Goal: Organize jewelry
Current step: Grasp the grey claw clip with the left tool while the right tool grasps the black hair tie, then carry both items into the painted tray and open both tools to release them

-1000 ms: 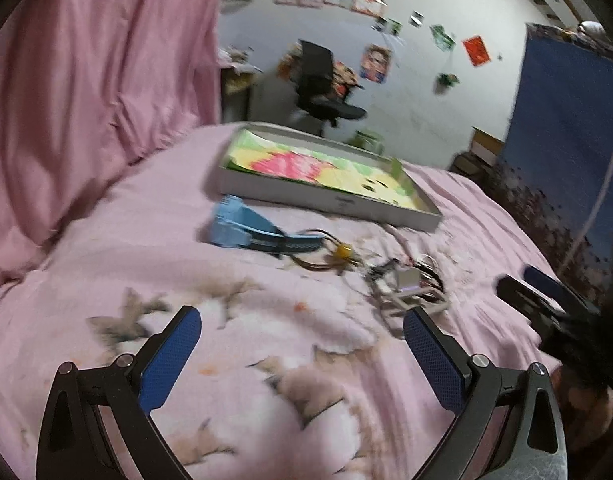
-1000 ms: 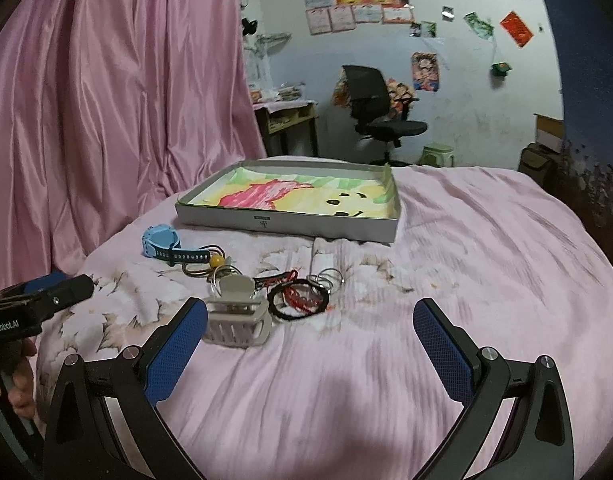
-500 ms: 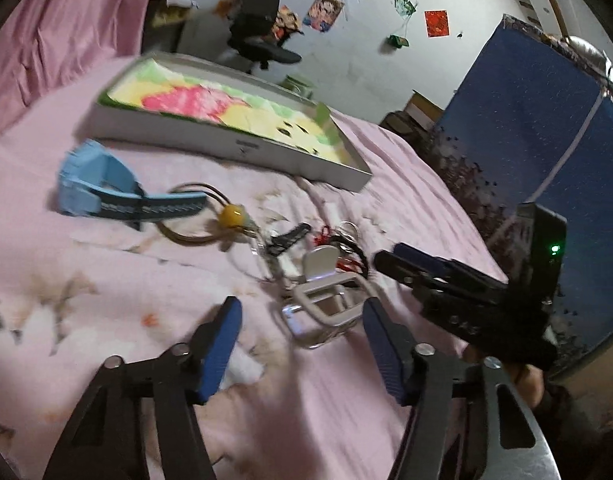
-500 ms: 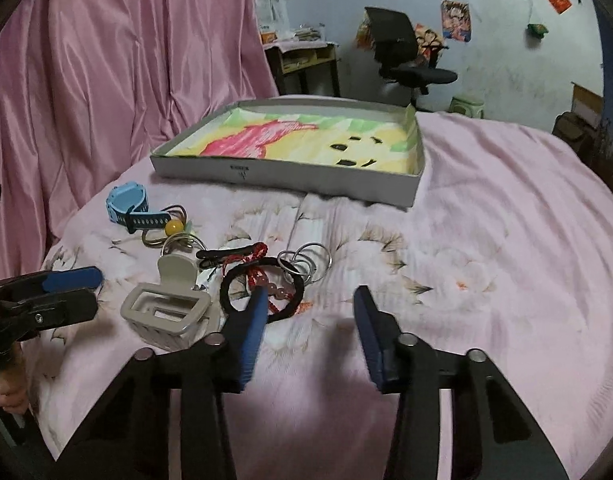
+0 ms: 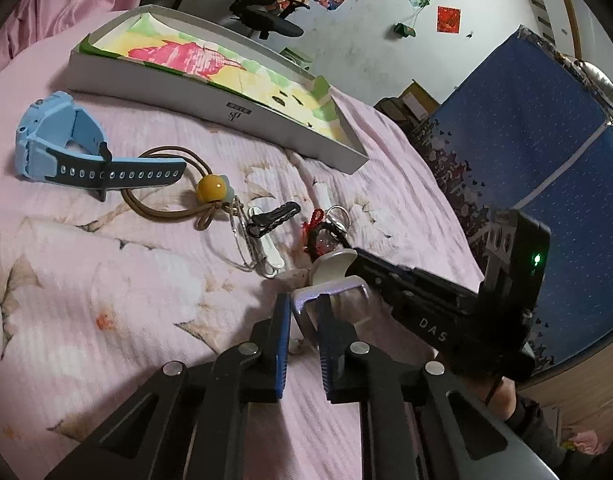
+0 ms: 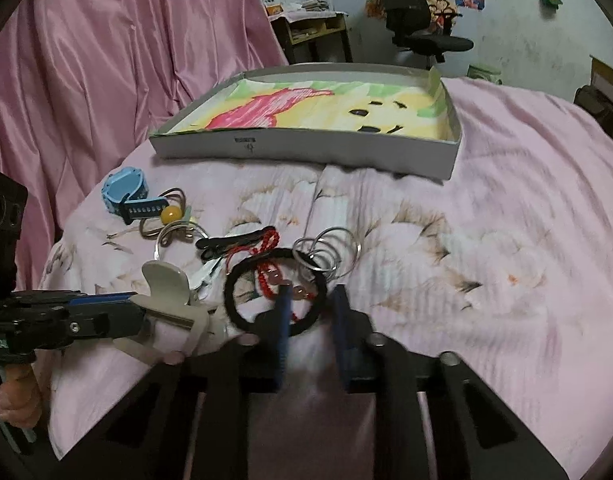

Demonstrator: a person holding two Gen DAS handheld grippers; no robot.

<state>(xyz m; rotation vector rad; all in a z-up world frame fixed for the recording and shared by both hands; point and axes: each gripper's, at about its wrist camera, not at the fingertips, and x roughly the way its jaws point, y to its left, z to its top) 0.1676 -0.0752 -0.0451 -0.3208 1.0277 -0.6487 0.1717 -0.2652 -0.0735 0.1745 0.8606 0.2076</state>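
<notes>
Fingers of the left gripper (image 5: 304, 312) pinch the white hair claw's (image 5: 334, 280) near edge on the bed (image 5: 106, 280). Right gripper (image 6: 310, 312), narrowly parted, straddles the black hair tie's (image 6: 242, 276) rim. Bare bedspread lies beside the grey box (image 6: 306, 148).

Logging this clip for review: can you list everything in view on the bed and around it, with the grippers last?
box: one, grey, colourful lining, far side of the bed
watch: one, light blue with dark strap, left of the pile
hair tie: one, brown with yellow bead, beside the watch
black clip: one, black, mid pile
white clip: one, white, under the black clip
claw clip: one, beige, between the left fingers
black band: one, black, in front of the right gripper
red cord: one, red with pink beads, across the band
rings: several, silver, right of the band
chair: one, black, by the wall
left gripper: black, blue pads, shut on the claw clip
right gripper: black, blue pads, narrowly open over the band's rim
</notes>
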